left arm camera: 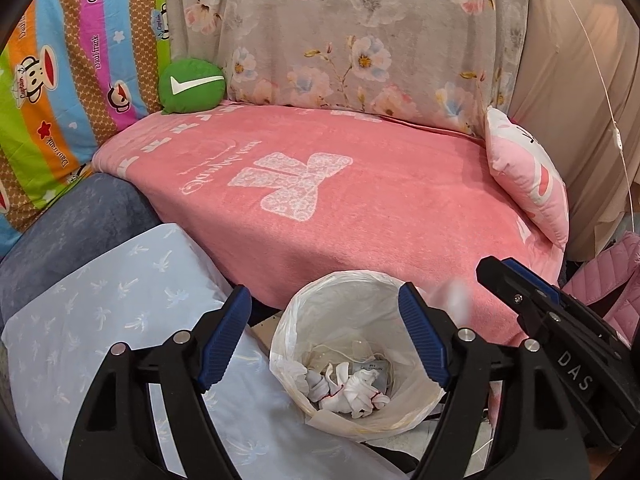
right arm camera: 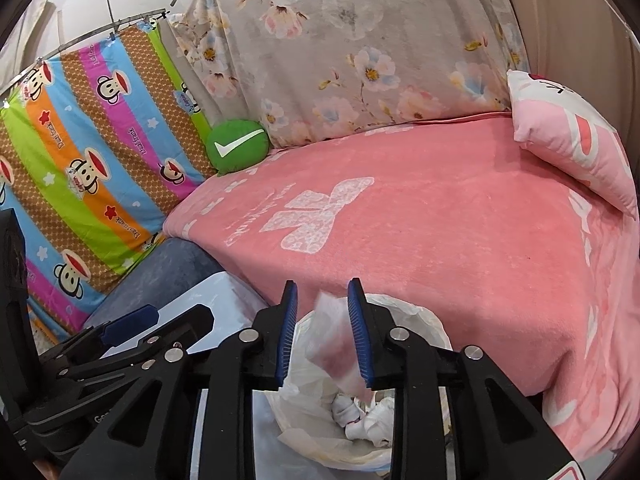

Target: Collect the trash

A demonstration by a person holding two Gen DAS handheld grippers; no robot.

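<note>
**Both grippers over the lined bin beside the pink bed**

At the far left of the left wrist view hangs a striped monkey-print sheet (left arm camera: 60, 92), with a round green cushion (left arm camera: 192, 86) tucked at its foot against the flowered grey cloth (left arm camera: 340, 32). Below them lies a pale blue pillow (left arm camera: 120, 300) on a blue-grey seat.

The left gripper (left arm camera: 324, 340) holds its jaws wide apart with nothing between them, and frames the trash bin (left arm camera: 288, 344), which stands low at the edge of the pink blanket (left arm camera: 360, 208) covering the bed. The bin is lined with a thin white bag, and crumpled white tissues (left arm camera: 352, 392) marked with red lie at its bottom.

Further right, the right gripper (right arm camera: 326, 336) hovers directly above the same bin. Its jaws stand only narrowly apart, and a blurred white-and-pinkish scrap of tissue (right arm camera: 336, 344) shows between the blue pads; whether the pads grip it or it is loose cannot be told.

At the far right, a pink cartoon pillow (left arm camera: 528, 176) leans at the bed's end.
</note>
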